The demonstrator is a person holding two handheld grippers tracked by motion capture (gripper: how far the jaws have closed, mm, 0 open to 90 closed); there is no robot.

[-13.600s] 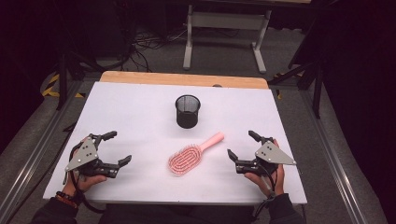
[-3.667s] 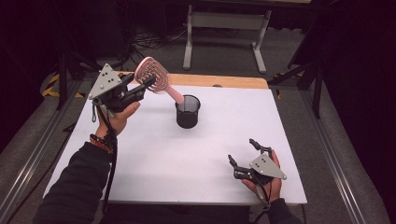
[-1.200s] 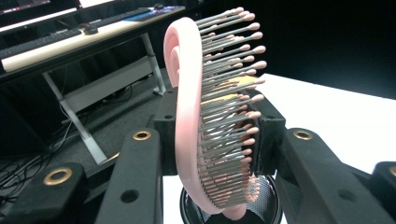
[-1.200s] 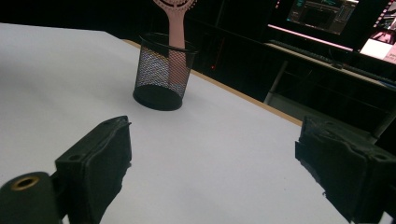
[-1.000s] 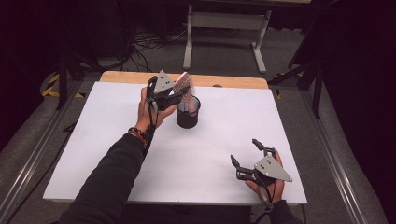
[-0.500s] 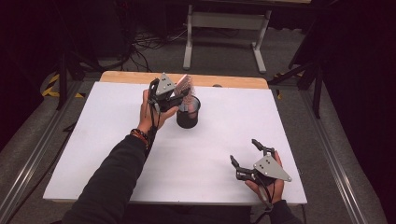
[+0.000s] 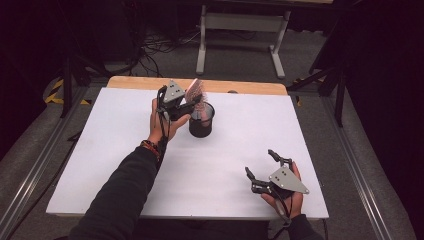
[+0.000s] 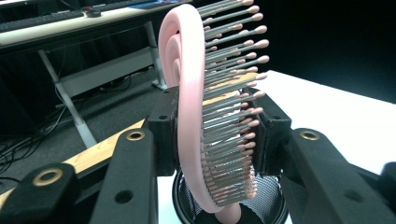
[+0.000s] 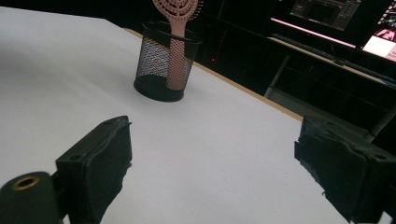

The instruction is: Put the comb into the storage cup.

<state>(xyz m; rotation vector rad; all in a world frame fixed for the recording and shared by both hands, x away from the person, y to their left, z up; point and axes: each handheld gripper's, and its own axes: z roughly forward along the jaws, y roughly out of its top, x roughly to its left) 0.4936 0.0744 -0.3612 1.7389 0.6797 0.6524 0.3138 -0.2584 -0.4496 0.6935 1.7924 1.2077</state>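
Observation:
A pink hairbrush (image 7: 194, 92) stands upright with its handle down inside a black mesh cup (image 7: 201, 125) at the far middle of the white table (image 7: 100, 150). My left gripper (image 7: 192, 103) is at the brush head, just left of the cup. In the left gripper view the brush head (image 8: 187, 93) sits between the pads, one against its pink back and one against the bristle tips. The jaws have just been opening slightly with the brush still between them. My right gripper (image 7: 259, 162) rests open and empty near the front right edge, and from it I see the cup (image 9: 159, 60) and brush (image 9: 175, 46) farther off.
A wooden strip (image 7: 130, 82) borders the table's far edge. Beyond it are a metal desk frame (image 7: 240, 30) and floor cables. White table surface stretches between the cup and my right gripper (image 9: 212, 154).
The brush once lay flat mid-table. My left gripper lifted it and carried it to the cup. Over the last second it has barely moved, and the right gripper has stayed still.

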